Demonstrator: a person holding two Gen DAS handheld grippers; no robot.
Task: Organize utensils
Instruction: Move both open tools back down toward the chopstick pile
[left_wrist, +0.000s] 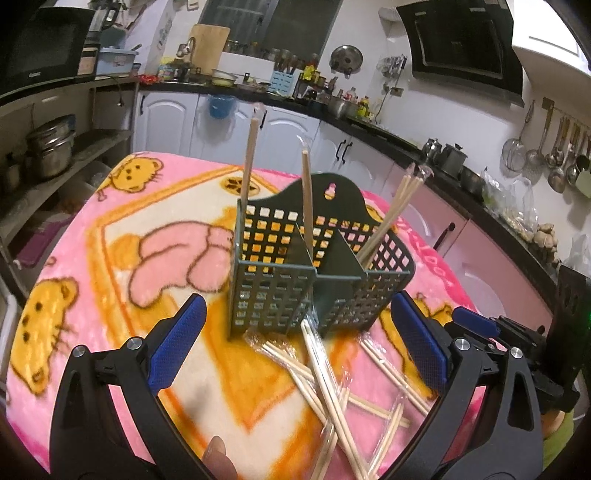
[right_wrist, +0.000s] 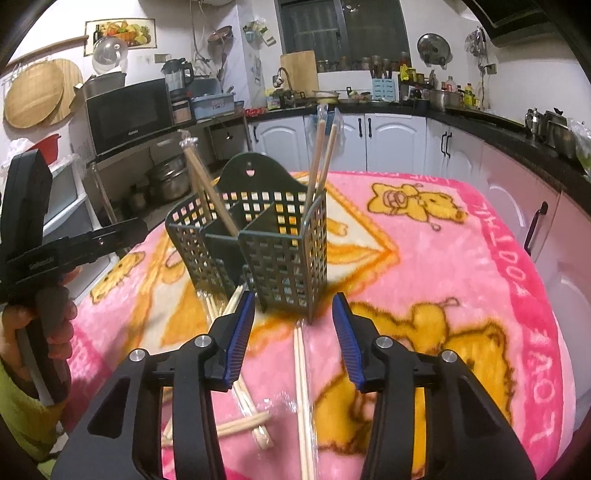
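Both my left gripper (left_wrist: 297, 334) and right gripper (right_wrist: 293, 334) hang released, grasping nothing. The green utensil basket (left_wrist: 295, 273) stands upright on the pink blanket (left_wrist: 110, 229), some wrapped chopsticks (left_wrist: 325, 380) lying loose before it.

Pink bear-print blanket (right_wrist: 461, 266), black microwave (right_wrist: 129, 114), white cabinets (right_wrist: 391, 140), hanging ladles (left_wrist: 554, 155)
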